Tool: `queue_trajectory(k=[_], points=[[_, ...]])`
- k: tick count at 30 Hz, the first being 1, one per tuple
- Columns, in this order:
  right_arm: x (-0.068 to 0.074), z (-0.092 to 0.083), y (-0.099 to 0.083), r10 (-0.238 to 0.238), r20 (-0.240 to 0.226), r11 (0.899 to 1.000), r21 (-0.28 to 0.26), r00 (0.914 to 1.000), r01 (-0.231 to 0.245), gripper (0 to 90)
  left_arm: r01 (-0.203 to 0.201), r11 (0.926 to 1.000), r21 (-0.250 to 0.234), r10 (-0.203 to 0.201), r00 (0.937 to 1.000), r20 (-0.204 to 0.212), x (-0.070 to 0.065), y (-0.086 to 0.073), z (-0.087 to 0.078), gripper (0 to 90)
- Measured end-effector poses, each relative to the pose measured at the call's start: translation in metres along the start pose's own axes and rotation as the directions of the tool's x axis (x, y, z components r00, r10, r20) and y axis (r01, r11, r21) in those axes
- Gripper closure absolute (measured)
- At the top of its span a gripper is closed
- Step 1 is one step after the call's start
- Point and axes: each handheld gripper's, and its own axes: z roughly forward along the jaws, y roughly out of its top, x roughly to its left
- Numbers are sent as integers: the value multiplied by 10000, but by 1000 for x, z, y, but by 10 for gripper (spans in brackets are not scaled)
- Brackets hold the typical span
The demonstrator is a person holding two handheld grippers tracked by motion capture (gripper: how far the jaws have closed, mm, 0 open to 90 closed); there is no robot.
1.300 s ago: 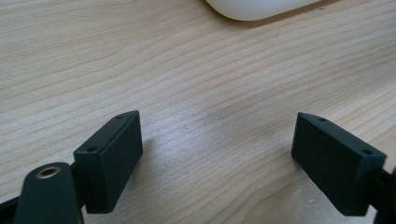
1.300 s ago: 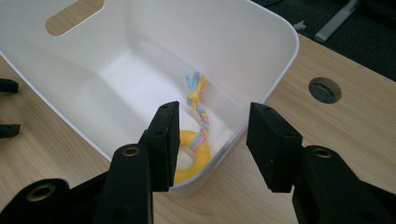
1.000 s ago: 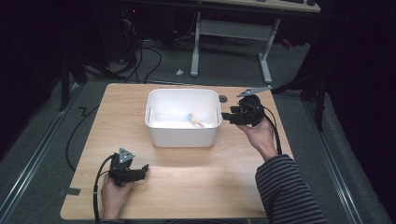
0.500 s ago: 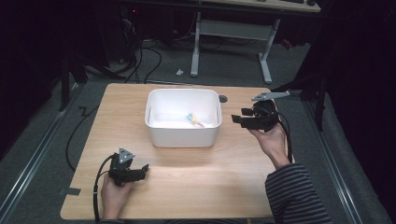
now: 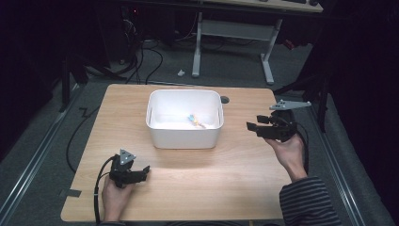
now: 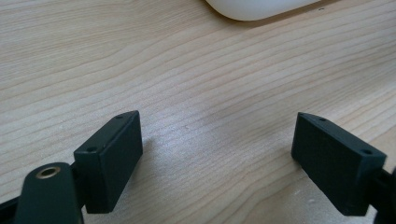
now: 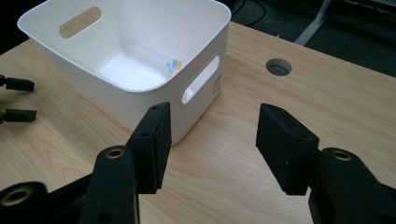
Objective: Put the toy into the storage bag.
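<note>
A white plastic bin [image 5: 184, 117] stands at the middle of the wooden table [image 5: 226, 169]. A small colourful item [image 5: 193, 118] lies on its floor, and the right gripper view shows that item [image 7: 173, 66] inside the bin [image 7: 116, 42]. My right gripper [image 5: 251, 126] hovers to the right of the bin and points at it. Its jaws [image 7: 212, 116] are open, have just been opening, and hold nothing. My left gripper [image 5: 143, 170] rests low at the table's front left. It is open wide [image 6: 218, 121] over bare wood with nothing between the jaws.
A round cable hole [image 5: 224, 100] sits in the tabletop behind the bin's right corner. A bottom corner of the bin [image 6: 261, 7] lies beyond the left jaws. Cables trail over the floor at the left, and a desk frame [image 5: 230, 28] stands beyond the table.
My right gripper has drawn away from the bin's right wall, moving rightward toward the table's right edge. The left gripper has stayed where it was.
</note>
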Motion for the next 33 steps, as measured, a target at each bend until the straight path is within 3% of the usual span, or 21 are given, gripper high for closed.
queue_trajectory(k=[11, 16, 25, 33], points=[[0, -24, -11, 29, 27, 9993, -383, 10000, -28, 455, 4, 10000, -3, -4, 10000, 1, 0, 0, 0, 168], [-3, -31, -21, 297, 23, 9988, -386, 9996, -296, 455, 1, 10000, -2, -1, 10000, 2, 0, 0, 0, 168], [5, -43, -28, 90, 191, 9986, -519, 9998, -80, 458, 2, 10000, -2, -2, 10000, 3, 0, 0, 0, 168], [3, -48, -46, 367, 92, 9975, -600, 9993, -361, 457, 4, 10000, -1, -4, 10000, 4, 0, 0, 0, 168]])
